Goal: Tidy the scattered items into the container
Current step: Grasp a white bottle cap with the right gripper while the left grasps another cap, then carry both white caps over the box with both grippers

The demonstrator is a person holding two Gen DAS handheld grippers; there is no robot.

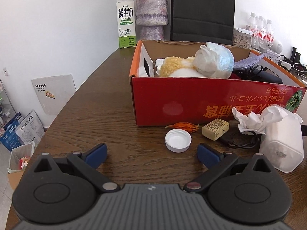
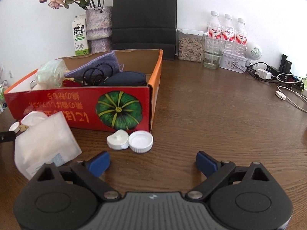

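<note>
A red cardboard box stands on the wooden table, holding a plush toy, a plastic bag, purple cloth and cables. In the left wrist view a white cap, a dried orange petal, a tan soap-like block, a black cable and a white tissue pack lie in front of it. My left gripper is open, just short of the cap. In the right wrist view two white caps lie by the box corner, the tissue pack to their left. My right gripper is open and empty.
A milk carton, a purple vase and a black paper bag stand behind the box. Water bottles, a seed jar, a glass, a tin, a speaker and chargers with cables line the back right.
</note>
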